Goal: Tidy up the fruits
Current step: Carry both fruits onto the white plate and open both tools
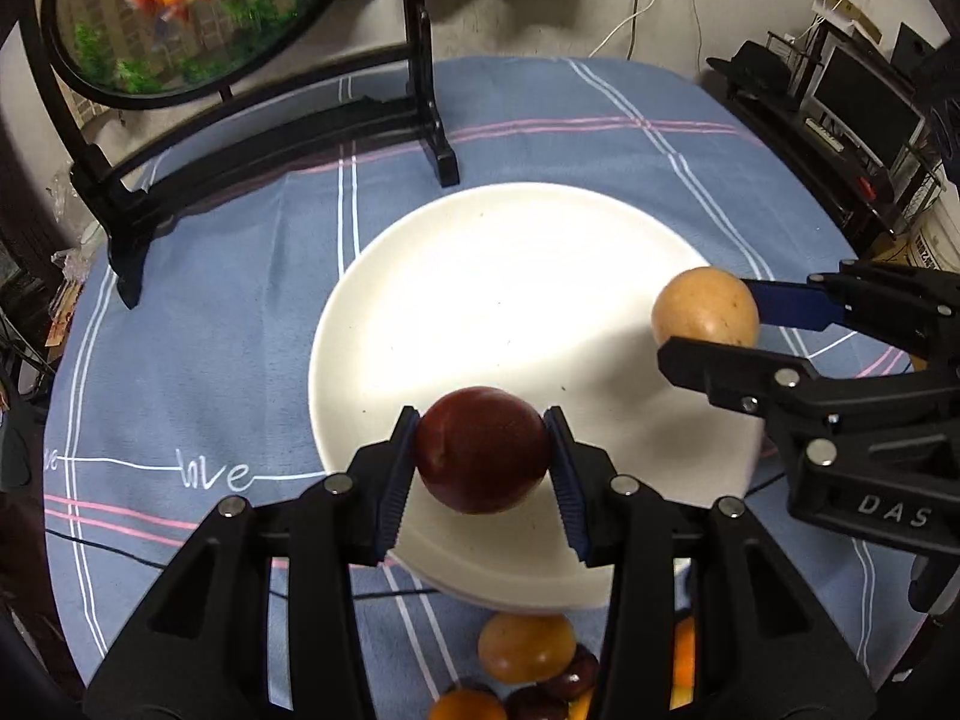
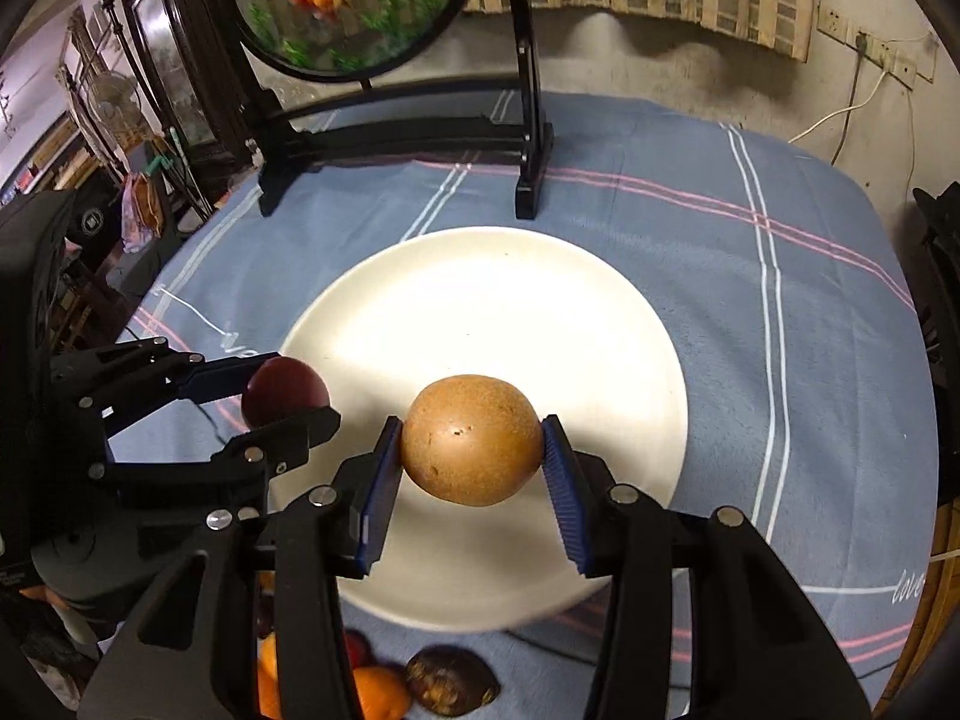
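My left gripper is shut on a dark red round fruit, held over the near rim of a white plate. My right gripper is shut on a tan-brown round fruit above the same white plate. In the left wrist view the right gripper and its tan fruit hang over the plate's right edge. The right wrist view shows the left gripper with the red fruit at the plate's left edge. The plate holds nothing.
Several loose fruits lie on the blue checked tablecloth near the plate's front edge: yellow-orange ones, dark red ones and an orange. A black stand with a round goldfish picture rises behind the plate. Dark shelving stands off right.
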A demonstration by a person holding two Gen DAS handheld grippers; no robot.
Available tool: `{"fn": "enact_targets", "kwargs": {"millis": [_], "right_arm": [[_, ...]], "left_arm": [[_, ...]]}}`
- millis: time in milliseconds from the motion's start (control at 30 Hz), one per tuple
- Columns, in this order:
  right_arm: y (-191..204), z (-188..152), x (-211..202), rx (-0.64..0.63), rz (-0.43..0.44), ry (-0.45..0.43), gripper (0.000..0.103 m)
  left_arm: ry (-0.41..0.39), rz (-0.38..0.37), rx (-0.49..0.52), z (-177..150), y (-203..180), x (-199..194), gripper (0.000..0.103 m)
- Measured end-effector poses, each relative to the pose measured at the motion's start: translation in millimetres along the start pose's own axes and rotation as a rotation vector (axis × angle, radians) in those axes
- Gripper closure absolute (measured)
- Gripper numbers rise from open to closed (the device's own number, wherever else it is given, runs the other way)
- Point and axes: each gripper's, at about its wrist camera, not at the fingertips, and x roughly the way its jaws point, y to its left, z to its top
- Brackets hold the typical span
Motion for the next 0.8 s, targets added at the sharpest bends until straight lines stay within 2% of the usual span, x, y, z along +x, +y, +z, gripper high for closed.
{"fn": "enact_targets", "kwargs": {"millis": [133, 167, 200, 233, 267, 333, 500, 800], "right_arm": [[-1, 5, 18, -0.005, 0.015, 0.054, 0.056], [-1, 5, 21, -0.012, -0.005, 0.058, 0.054], [-1, 6, 22, -0.013, -0.017, 0.051, 0.044], [-2, 6, 20, -0.003, -0.018, 0.036, 0.037], [-4, 7, 18, 0.007, -0.015, 0.021, 0.033], [-5, 10, 13, 0.006, -0.014, 0.004, 0.033], [-6, 11, -10, -0.011, -0.021, -0.027, 0.033], [-3, -24, -60, -0.015, -0.045, -0.077, 0.033]], "left_arm": [[0.021, 0.012, 0.000, 3, 1, 14, 0.059], [0.025, 0.016, 0.001, 3, 0, 16, 0.054], [0.024, 0.023, 0.005, 3, 0, 18, 0.046], [0.010, 0.037, 0.005, 3, 0, 17, 0.026], [-0.014, 0.047, 0.001, 4, 1, 14, 0.023], [-0.031, 0.027, -0.005, 6, 2, 8, 0.023], [-0.053, 0.037, 0.003, 9, 0, -5, 0.023], [-0.105, 0.062, 0.013, -4, -10, -46, 0.022]]}}
